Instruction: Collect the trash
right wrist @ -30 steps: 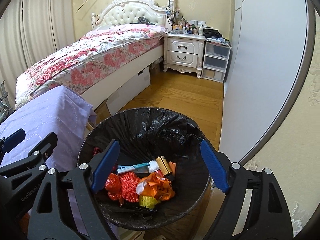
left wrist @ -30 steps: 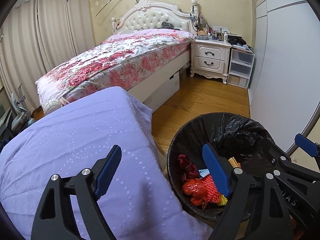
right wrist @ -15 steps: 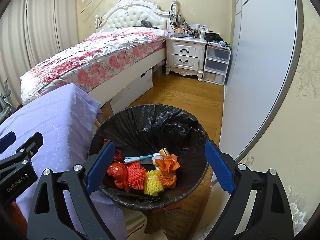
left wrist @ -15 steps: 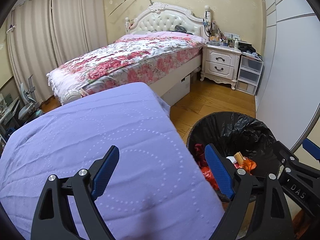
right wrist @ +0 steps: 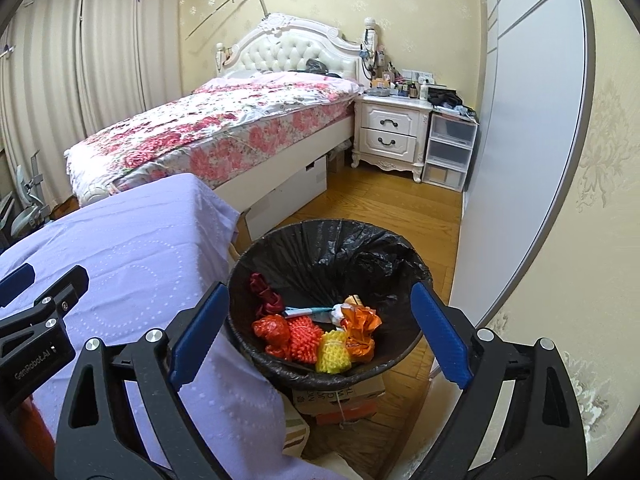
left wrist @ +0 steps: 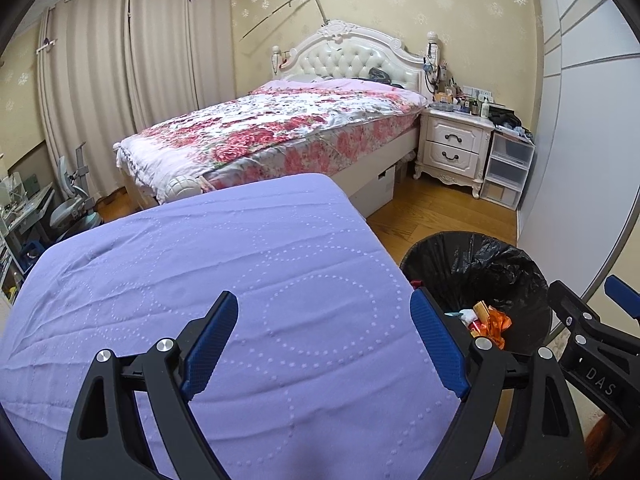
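Your left gripper hangs over the purple cloth, jaws spread wide, nothing between them. Your right gripper sits above the bin, jaws equally wide, also empty. Bin stands on the wood floor just beside the cloth's edge, black liner inside. Trash lies in its bottom: red, orange and yellow pieces touching each other
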`<action>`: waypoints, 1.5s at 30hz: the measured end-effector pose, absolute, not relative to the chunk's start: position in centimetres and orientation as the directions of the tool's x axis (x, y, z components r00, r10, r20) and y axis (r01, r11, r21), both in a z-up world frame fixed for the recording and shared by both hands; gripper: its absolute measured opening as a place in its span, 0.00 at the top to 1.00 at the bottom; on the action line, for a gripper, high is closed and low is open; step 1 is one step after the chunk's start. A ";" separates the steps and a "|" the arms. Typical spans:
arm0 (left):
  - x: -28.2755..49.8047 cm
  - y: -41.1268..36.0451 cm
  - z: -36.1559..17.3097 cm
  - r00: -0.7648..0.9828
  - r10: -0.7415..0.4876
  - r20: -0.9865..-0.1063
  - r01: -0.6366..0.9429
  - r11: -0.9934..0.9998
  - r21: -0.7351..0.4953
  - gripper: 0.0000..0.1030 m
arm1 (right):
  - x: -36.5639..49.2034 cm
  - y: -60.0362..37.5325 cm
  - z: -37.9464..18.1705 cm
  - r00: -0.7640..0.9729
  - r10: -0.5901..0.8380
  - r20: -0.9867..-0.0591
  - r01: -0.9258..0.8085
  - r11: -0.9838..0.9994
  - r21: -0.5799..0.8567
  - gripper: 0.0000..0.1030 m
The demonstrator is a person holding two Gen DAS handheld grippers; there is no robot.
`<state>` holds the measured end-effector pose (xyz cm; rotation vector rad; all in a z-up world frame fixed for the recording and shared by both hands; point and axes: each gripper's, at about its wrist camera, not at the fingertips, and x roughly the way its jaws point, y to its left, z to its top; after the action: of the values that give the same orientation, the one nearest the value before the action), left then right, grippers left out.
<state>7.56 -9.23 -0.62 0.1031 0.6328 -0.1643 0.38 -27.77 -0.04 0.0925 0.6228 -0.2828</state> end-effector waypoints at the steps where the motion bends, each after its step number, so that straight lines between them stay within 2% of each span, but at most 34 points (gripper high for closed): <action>1: 7.3 -9.0 -0.5 0.796 -0.119 -0.593 0.180 0.983 0.044 0.17 | 0.1 -27.5 0.1 0.779 -0.230 -0.584 0.281 0.960 -0.003 0.12; 22: 2.6 -6.3 0.4 0.834 -0.113 -0.539 0.147 0.989 0.021 0.17 | -3.6 -24.6 2.1 0.812 -0.203 -0.547 0.220 0.975 -0.034 0.12; 45: 2.1 -6.0 0.5 0.834 -0.119 -0.539 0.151 0.988 0.015 0.17 | -4.5 -24.3 2.3 0.818 -0.199 -0.540 0.216 0.976 -0.033 0.12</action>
<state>2.06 -6.04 0.47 0.0578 0.5674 -0.1429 -4.47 -24.32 2.31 0.0305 0.5721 -0.2214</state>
